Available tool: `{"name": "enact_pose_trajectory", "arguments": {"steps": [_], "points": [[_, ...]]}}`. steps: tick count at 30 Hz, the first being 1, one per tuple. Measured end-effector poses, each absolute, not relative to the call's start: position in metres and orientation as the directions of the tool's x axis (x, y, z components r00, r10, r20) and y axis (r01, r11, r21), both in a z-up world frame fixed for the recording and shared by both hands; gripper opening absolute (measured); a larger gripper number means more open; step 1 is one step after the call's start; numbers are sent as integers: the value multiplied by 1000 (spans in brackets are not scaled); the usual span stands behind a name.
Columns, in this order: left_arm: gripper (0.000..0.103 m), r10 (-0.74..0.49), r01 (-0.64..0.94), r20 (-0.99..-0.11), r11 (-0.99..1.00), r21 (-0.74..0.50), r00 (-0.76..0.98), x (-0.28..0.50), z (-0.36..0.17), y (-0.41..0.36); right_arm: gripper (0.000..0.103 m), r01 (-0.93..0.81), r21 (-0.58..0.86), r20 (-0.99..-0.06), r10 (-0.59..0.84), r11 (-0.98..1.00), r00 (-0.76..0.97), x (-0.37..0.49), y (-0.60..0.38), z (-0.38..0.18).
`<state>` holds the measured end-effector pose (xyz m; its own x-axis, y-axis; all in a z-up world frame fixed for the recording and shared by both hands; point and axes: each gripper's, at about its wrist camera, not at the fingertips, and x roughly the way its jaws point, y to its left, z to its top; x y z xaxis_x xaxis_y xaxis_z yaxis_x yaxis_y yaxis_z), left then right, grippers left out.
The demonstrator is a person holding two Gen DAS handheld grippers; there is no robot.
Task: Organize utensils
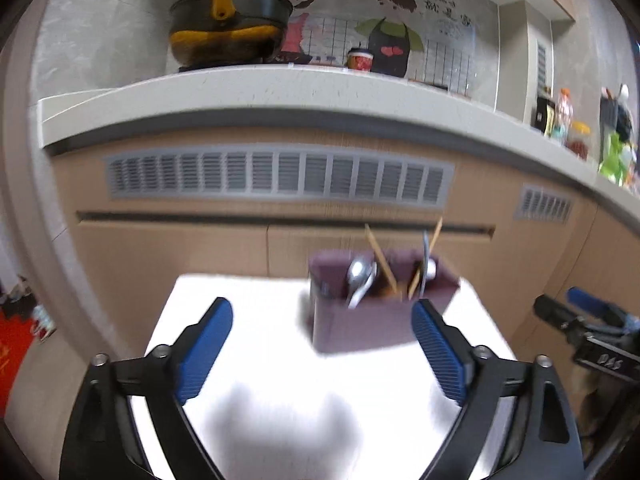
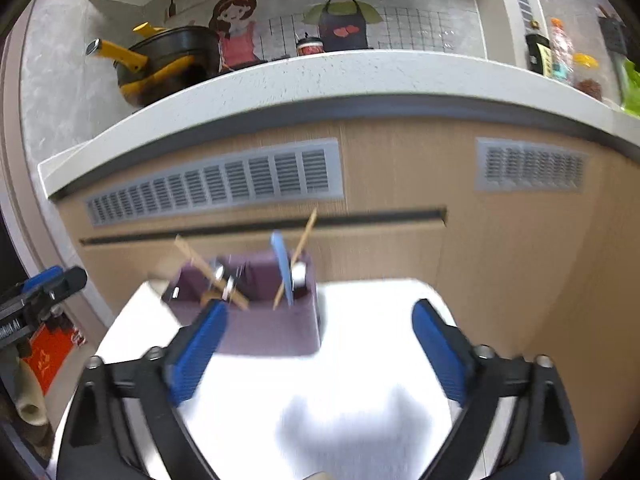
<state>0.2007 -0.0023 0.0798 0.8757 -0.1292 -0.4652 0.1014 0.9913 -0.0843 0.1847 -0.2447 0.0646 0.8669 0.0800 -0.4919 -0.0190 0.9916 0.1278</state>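
A purple utensil holder (image 1: 360,320) stands at the far side of a white table (image 1: 260,360). It holds metal spoons (image 1: 358,276), wooden chopsticks (image 1: 382,260) and a blue-handled utensil (image 2: 282,264). My left gripper (image 1: 322,344) is open and empty, just in front of the holder. My right gripper (image 2: 320,348) is open and empty, with the holder (image 2: 264,328) ahead to its left and its left pad in front of it. The right gripper also shows at the right edge of the left wrist view (image 1: 592,320). Both views are blurred.
A wooden cabinet front with grey vents (image 1: 280,174) stands right behind the table. Above it a grey counter (image 1: 280,80) carries a black and yellow pan (image 1: 228,24), a red cup (image 1: 360,58) and bottles (image 1: 560,112) at the right.
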Motion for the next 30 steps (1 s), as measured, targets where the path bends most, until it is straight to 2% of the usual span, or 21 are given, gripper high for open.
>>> {"name": "enact_pose_trajectory", "arguments": {"steps": [6, 10, 30], "points": [[103, -98, 92, -514, 995, -38, 852, 149, 45, -18, 98, 3, 44, -531, 21, 999, 847, 131, -223, 38], [103, -76, 73, -533, 997, -28, 843, 128, 33, -20, 98, 3, 6, -525, 0, 1000, 851, 111, -211, 30], [103, -94, 78, -527, 996, -51, 845, 105, 30, -18, 98, 19, 28, -524, -1, 999, 852, 90, -212, 24]]}}
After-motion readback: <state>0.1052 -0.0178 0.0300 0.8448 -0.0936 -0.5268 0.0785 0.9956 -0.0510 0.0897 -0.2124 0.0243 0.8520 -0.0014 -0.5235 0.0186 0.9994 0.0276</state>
